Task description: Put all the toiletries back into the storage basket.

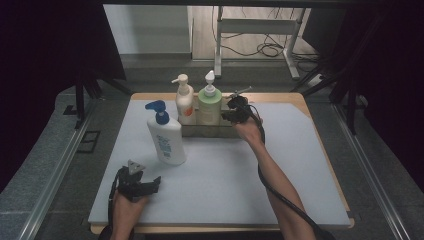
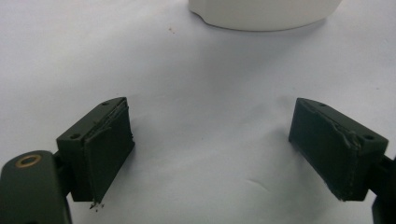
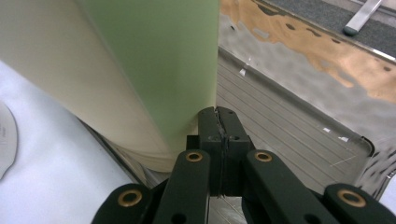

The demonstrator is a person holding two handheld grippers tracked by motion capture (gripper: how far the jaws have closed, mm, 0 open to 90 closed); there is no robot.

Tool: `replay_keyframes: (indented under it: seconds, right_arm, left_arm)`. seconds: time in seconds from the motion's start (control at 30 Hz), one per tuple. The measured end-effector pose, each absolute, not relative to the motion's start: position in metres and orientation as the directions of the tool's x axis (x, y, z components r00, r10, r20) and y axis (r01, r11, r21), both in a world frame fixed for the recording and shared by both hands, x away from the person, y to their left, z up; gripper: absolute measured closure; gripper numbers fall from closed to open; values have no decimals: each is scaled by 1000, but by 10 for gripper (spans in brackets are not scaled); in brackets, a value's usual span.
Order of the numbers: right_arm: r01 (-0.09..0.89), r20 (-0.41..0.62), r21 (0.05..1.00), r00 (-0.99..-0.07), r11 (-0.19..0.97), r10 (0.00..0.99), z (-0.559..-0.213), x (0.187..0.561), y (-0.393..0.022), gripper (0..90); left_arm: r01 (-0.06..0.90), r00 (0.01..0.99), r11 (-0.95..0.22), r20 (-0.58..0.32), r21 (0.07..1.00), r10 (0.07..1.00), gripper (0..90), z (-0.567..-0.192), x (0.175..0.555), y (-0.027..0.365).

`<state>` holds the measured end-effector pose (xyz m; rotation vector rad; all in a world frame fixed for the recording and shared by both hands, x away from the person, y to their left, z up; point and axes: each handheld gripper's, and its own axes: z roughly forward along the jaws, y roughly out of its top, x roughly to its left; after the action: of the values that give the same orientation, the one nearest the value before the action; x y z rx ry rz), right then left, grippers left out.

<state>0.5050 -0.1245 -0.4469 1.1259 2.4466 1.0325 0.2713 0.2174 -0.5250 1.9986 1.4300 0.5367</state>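
A metal tray [image 1: 192, 131] at the back of the mat holds a cream pump bottle [image 1: 184, 102] and a green pump bottle [image 1: 210, 105]. My right gripper [image 1: 229, 115] sits at the tray's right end beside the green bottle. In the right gripper view its jaws [image 3: 220, 114] are shut together with nothing between them, tips down inside the tray [image 3: 289, 126], right next to the green bottle [image 3: 159, 60]. A white bottle with a blue pump [image 1: 167, 137] stands in front of the tray. My left gripper [image 1: 152, 184] rests low near the front left, open [image 2: 210, 149], facing that bottle's base [image 2: 266, 11].
The pale mat [image 1: 225, 175] covers a wooden table whose edge shows at the back right [image 1: 300, 100]. The right gripper's cable [image 1: 280, 192] trails along the forearm. Metal rails [image 1: 370, 170] run down both sides, and a stand's legs with cables lie beyond the table.
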Motion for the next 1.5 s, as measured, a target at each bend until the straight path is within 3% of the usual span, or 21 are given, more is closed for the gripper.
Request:
replay_keyframes:
  seconds: [1.5]
  right_arm:
    - [564, 50, 677, -677, 473, 735, -458, 504, -107, 869]
  left_arm:
    - [693, 332, -225, -27, 684, 943, 129, -525, 271, 217]
